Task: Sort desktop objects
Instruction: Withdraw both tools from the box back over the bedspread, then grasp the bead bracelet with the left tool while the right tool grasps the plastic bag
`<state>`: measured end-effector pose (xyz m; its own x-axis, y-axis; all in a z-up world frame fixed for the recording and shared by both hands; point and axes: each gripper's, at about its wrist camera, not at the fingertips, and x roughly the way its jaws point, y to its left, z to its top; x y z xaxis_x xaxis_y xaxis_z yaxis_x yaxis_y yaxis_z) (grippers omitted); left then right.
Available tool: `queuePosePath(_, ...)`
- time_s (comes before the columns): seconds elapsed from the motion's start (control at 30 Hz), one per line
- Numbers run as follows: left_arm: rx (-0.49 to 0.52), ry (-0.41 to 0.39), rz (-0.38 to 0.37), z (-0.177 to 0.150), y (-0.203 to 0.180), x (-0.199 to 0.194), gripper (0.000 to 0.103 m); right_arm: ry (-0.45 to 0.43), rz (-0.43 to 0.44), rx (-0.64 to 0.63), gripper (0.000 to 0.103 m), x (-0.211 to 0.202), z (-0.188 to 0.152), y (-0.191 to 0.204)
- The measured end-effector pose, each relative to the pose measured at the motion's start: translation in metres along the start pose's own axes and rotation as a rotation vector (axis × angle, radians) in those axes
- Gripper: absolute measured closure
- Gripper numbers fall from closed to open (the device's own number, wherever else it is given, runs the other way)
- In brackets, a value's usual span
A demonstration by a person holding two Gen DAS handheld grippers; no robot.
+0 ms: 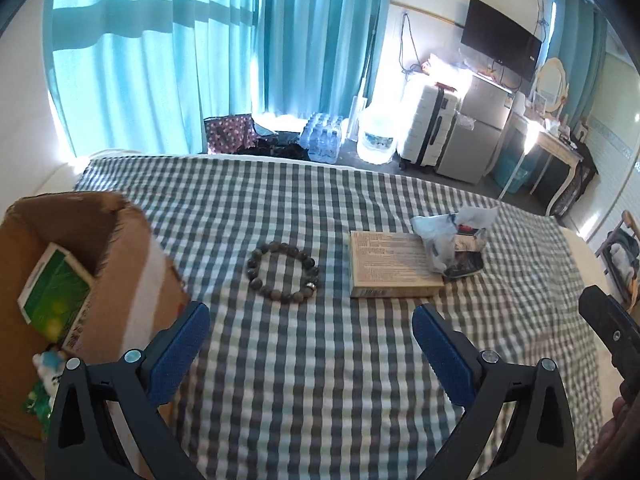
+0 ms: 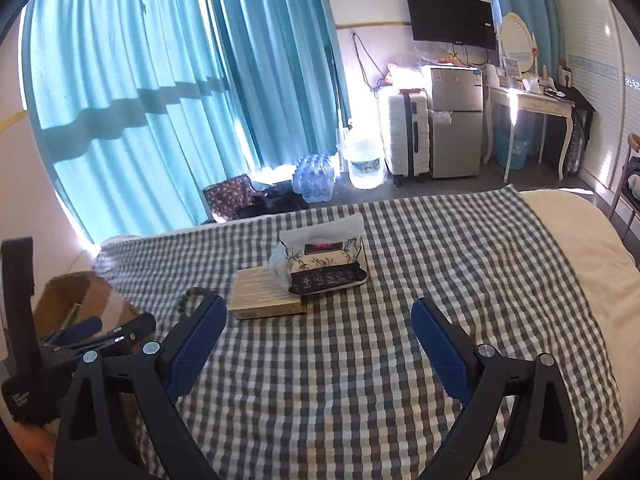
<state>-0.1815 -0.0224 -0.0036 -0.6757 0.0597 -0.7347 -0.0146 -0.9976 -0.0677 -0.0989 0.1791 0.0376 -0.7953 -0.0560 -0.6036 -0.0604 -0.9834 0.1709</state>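
Left gripper [image 1: 311, 330] is hanging wide apart, gripping nothing, above the checked cloth [image 1: 304, 392] near the bead bracelet [image 1: 283, 275]; right gripper [image 2: 319, 326] is likewise gaping, empty

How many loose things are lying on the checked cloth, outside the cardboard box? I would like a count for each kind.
Dark beaded bracelet: 1
Flat tan rectangular box with printed text: 1
Soft tissue pack with dark printed wrapper, resting partly on the tan box: 1
Total: 3
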Motion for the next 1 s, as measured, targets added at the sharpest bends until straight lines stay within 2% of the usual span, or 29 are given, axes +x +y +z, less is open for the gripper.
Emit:
queuePosePath(0.17, 0.013, 0.008, 0.034, -0.004, -0.002, 0.05, 0.0, 0.041, 0.01, -0.015, 0.009, 0.056, -0.007, 0.002)
queuePosePath(0.33, -0.065, 0.042, 0.114, -0.011, 0.018, 0.102, 0.0, 0.088, 0.012, -0.003, 0.009, 0.117, -0.014, 0.004)
queuePosePath(0.43, -0.095, 0.008, 0.123, -0.008, 0.022, 0.115, 0.0, 0.087, 0.001, -0.02, 0.009, 0.145, -0.012, 0.014)
queuePosePath(0.53, -0.058, -0.003, 0.175, -0.005, 0.018, 0.125, 0.0, 0.069, -0.026, -0.048, 0.009, 0.164, -0.009, 0.025)
queuePosePath(0.6, -0.041, 0.007, 0.204, -0.007, 0.019, 0.136, 0.0, 0.094, -0.036, -0.04, 0.009, 0.181, -0.01, 0.026)
queuePosePath(0.67, -0.042, 0.016, 0.181, -0.007, 0.019, 0.145, 0.0, 0.131, -0.056, -0.026, 0.009, 0.198, -0.014, 0.024)
queuePosePath(0.77, -0.03, 0.083, 0.135, -0.006, 0.02, 0.162, 0.0, 0.12, -0.059, -0.008, 0.009, 0.201, -0.017, 0.018)
queuePosePath(0.83, -0.035, 0.077, 0.104, -0.007, 0.024, 0.161, 0.0, 0.128, -0.057, 0.001, 0.015, 0.199, -0.016, 0.013)
queuePosePath(0.87, -0.038, 0.077, 0.095, -0.007, 0.026, 0.16, 0.001, 0.131, -0.047, 0.003, 0.022, 0.198, -0.015, 0.011)
queuePosePath(0.9, -0.037, 0.071, 0.094, -0.008, 0.027, 0.158, 0.004, 0.134, -0.04, -0.001, 0.034, 0.196, -0.014, 0.008)
queuePosePath(0.93, -0.027, 0.06, 0.102, -0.009, 0.027, 0.156, 0.014, 0.137, -0.036, -0.013, 0.04, 0.193, -0.012, 0.006)
queuePosePath(0.97, -0.014, 0.047, 0.109, -0.009, 0.025, 0.152, 0.029, 0.138, -0.038, -0.026, 0.054, 0.19, -0.01, 0.005)
queuePosePath(1.0, -0.002, 0.036, 0.113, -0.01, 0.024, 0.148, 0.04, 0.139, -0.048, -0.036, 0.063, 0.186, -0.008, 0.003)
